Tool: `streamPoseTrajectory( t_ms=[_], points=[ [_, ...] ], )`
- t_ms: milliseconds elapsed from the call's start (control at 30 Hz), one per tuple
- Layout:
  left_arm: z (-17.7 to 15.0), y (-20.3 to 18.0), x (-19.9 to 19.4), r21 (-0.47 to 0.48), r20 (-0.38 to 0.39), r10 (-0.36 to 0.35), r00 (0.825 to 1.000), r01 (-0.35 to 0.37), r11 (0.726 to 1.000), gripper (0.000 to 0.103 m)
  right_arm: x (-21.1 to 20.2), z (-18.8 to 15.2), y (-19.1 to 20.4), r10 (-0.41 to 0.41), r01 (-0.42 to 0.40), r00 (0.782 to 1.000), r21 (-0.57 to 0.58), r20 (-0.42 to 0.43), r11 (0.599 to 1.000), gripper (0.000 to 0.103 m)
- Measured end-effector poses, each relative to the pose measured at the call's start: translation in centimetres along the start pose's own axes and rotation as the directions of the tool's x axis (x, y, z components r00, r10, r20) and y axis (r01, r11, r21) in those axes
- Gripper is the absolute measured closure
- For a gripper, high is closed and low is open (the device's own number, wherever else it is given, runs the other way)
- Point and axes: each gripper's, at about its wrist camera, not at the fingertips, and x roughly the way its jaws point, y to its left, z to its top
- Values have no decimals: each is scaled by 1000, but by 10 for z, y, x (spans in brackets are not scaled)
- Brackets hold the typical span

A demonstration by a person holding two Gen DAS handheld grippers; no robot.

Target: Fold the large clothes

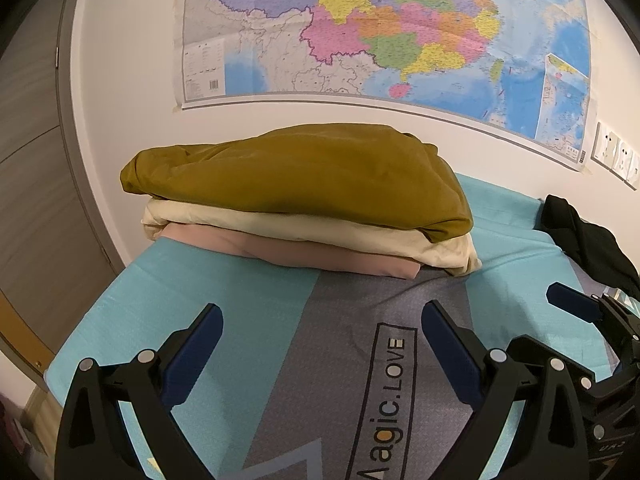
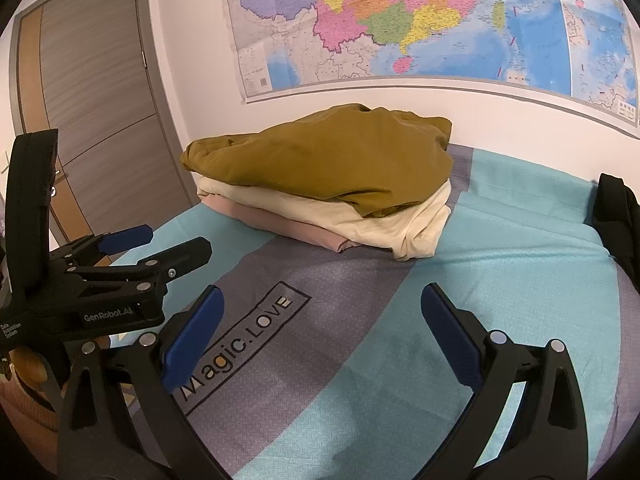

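A stack of three folded garments lies at the far side of the bed by the wall: a mustard one [image 1: 304, 176] [image 2: 320, 156] on top, a cream one [image 1: 320, 236] [image 2: 360, 220] under it, a pink one [image 1: 320, 258] [image 2: 276, 226] at the bottom. A black garment [image 1: 584, 236] [image 2: 616, 208] lies crumpled at the right. My left gripper [image 1: 320, 320] is open and empty above the bedspread, short of the stack. My right gripper [image 2: 320, 304] is open and empty too. The left gripper also shows at the left of the right wrist view [image 2: 176, 240].
The bedspread [image 1: 224, 304] [image 2: 500, 272] is turquoise and grey with a "Magic.LOVE" print. A large map [image 1: 380, 28] [image 2: 420, 20] hangs on the wall behind. A wooden door [image 2: 96, 112] stands at the left. Wall sockets [image 1: 616, 156] sit at the right.
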Motion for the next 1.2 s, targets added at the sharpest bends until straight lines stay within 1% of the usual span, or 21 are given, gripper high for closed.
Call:
streamPoseTrajectory(
  t_ms=[1200],
  points=[
    [-3, 1, 5, -11, -21, -8, 1000, 8, 1000, 7, 0, 0, 0, 4, -4, 1000, -2, -8, 1000, 6]
  ],
)
